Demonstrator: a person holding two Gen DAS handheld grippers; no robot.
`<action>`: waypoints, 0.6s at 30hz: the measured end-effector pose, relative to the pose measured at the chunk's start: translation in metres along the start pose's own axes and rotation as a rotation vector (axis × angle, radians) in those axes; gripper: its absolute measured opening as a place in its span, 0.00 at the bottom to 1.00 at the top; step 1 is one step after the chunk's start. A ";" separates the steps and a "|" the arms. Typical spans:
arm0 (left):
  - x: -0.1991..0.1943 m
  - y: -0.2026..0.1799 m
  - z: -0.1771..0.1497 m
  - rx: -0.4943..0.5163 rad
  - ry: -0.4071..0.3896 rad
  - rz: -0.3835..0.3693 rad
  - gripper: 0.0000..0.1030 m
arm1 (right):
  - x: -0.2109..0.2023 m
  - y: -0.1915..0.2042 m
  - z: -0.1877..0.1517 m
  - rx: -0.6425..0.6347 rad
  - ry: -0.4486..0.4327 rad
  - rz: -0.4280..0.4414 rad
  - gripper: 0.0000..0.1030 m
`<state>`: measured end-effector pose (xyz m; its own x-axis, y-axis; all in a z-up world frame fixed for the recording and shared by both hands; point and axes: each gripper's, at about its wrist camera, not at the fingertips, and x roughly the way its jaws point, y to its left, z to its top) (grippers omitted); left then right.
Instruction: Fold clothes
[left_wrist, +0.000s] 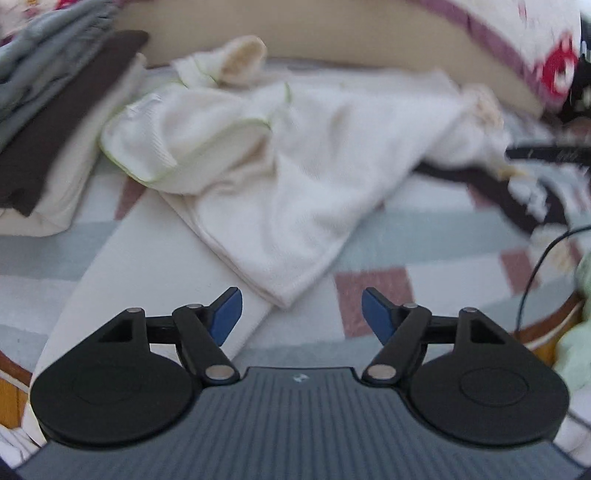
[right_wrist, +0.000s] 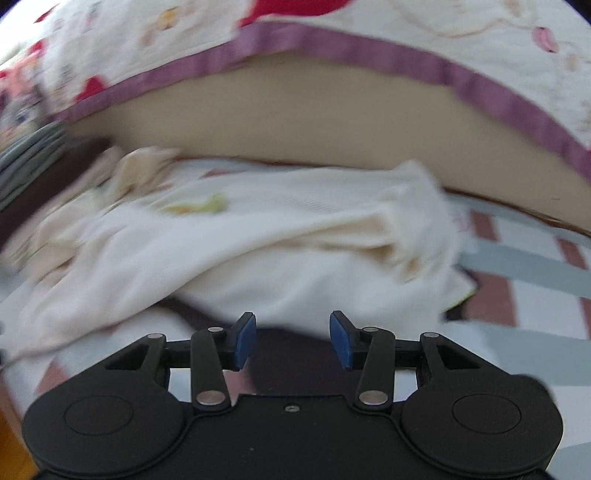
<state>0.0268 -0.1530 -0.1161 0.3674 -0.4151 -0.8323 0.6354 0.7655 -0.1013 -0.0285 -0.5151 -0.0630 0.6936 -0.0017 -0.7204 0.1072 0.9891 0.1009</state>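
We see a bed (left_wrist: 424, 236) with a checked sheet in grey, white and dull red, filling the near half of both views. Along its far side runs a tan cushion (right_wrist: 314, 125), with a flowered quilt (right_wrist: 424, 37) edged in purple lying over it.

A cream garment (left_wrist: 295, 155) with thin green trim lies crumpled mid-bed. In the left wrist view one point of it reaches near, ending just beyond the left gripper (left_wrist: 301, 314). In the right wrist view its rumpled bulk sits just beyond the right gripper (right_wrist: 292, 339); that view is blurred.

A stack of folded clothes (left_wrist: 55, 129), grey over dark brown over cream, stands at the far left. A dark garment (right_wrist: 288, 354) shows under the cream one's near edge, below the right gripper. A black cable (left_wrist: 535, 266) curls at the right.

Left gripper: blue pads (left_wrist: 227, 314) wide apart, nothing between them. Right gripper: pads (right_wrist: 243, 339) apart, narrower gap, nothing gripped; cream cloth not touching.
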 end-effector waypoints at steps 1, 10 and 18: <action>0.005 -0.003 -0.001 0.004 0.012 0.019 0.70 | 0.000 0.006 -0.002 -0.016 0.006 0.029 0.49; 0.048 -0.010 0.001 0.078 -0.079 0.170 0.13 | 0.011 0.047 -0.017 -0.072 0.041 0.165 0.49; -0.073 0.059 0.085 -0.269 -0.525 0.104 0.09 | 0.005 0.050 0.004 -0.218 0.033 0.204 0.49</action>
<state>0.0951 -0.1193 -0.0147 0.7482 -0.4665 -0.4718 0.4090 0.8842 -0.2257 -0.0168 -0.4661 -0.0590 0.6614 0.2017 -0.7224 -0.1899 0.9768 0.0989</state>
